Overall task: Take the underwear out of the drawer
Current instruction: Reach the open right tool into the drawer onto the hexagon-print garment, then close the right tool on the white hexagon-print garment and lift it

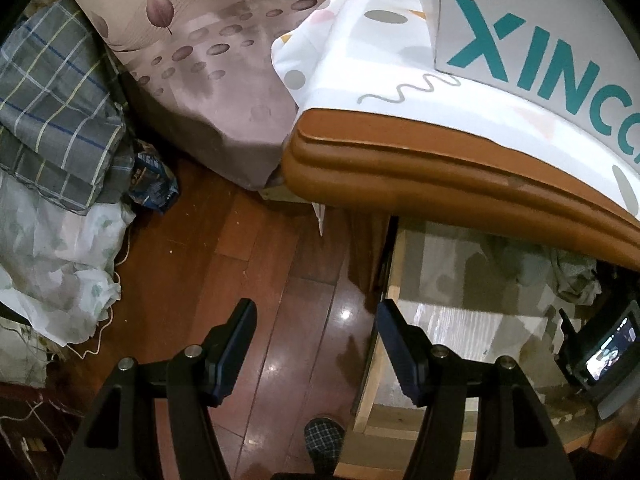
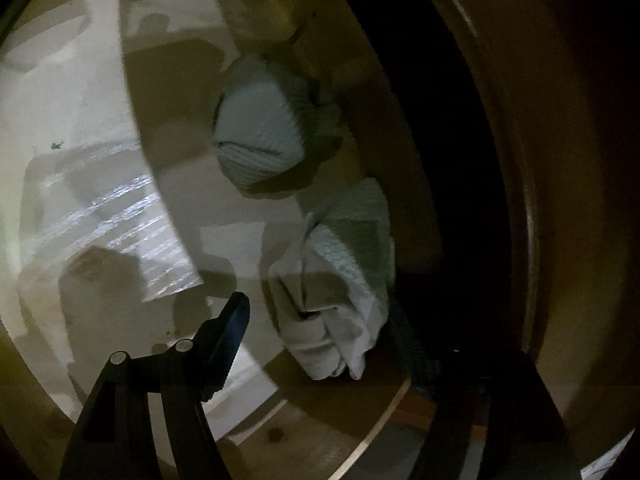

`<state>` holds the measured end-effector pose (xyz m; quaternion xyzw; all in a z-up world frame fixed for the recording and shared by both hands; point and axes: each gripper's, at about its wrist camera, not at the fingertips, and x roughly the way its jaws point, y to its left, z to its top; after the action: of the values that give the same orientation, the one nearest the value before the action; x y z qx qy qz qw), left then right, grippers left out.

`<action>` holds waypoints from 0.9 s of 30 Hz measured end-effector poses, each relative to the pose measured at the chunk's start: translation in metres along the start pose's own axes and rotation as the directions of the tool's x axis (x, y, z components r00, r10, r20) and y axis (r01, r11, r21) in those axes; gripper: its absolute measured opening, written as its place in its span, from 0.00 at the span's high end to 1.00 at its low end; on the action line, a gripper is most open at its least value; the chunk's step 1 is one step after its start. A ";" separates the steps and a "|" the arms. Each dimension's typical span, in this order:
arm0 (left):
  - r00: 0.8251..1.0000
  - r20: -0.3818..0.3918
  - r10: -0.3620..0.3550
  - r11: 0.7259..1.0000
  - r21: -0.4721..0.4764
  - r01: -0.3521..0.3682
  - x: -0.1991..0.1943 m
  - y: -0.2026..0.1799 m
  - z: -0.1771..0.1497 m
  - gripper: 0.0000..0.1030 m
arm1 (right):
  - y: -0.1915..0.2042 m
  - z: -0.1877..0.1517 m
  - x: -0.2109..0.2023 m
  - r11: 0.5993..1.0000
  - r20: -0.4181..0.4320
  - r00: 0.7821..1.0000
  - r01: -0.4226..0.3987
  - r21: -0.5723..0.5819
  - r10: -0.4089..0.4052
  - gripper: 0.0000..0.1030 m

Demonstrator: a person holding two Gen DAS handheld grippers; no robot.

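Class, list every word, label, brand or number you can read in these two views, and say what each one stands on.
"XINC", in large teal letters on the white box on the nightstand top; the picture's edge cuts off the rest.
Blue packet on the floor: print too small and crumpled to read.
Small screen beside the drawer: too blurred to read.
Right wrist view: no text.

We see a glossy reddish-brown wooden floor catching small points of light. At far left stands a bed draped in a mauve sheet with leaves and dots. A heap of grey checked bedding lies on pale leaf-print fabric at the left edge. On the right, an orange-brown cabinet top carries a white patterned cloth and a white box with teal lettering. The lighting is dim and warm.
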<state>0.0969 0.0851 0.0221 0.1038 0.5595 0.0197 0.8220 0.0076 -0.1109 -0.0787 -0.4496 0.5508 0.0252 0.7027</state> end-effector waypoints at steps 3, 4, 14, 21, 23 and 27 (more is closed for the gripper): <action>1.000 0.004 0.003 1.000 0.005 -0.003 0.000 -0.002 -0.001 0.38 | 0.002 -0.001 0.004 1.000 -0.023 1.000 0.007 0.005 -0.007 0.43; 1.000 0.003 0.002 1.000 0.009 -0.002 0.000 -0.003 -0.001 0.38 | 0.002 -0.001 0.006 1.000 -0.022 0.999 0.025 -0.005 -0.025 0.43; 1.000 0.000 0.011 0.999 0.031 -0.011 0.001 -0.006 -0.005 0.38 | -0.007 0.006 0.022 0.999 -0.063 0.997 -0.032 0.038 0.034 0.69; 1.000 -0.003 0.013 0.999 0.037 -0.013 0.001 -0.007 -0.005 0.38 | -0.015 0.003 0.018 0.985 -0.055 0.986 -0.153 0.079 0.158 0.78; 1.000 -0.006 0.013 0.999 0.042 -0.012 0.001 -0.007 -0.006 0.38 | -0.011 0.003 0.012 0.979 -0.047 0.979 -0.193 0.071 0.196 0.78; 1.000 -0.008 0.017 0.999 0.051 -0.017 0.003 -0.009 -0.007 0.38 | -0.006 -0.004 -0.003 0.952 -0.028 0.952 -0.303 0.043 0.304 0.78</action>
<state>0.0911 0.0778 0.0157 0.1293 0.5624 0.0128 0.8166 0.0062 -0.1155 -0.0724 -0.3464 0.6258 0.1146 0.6894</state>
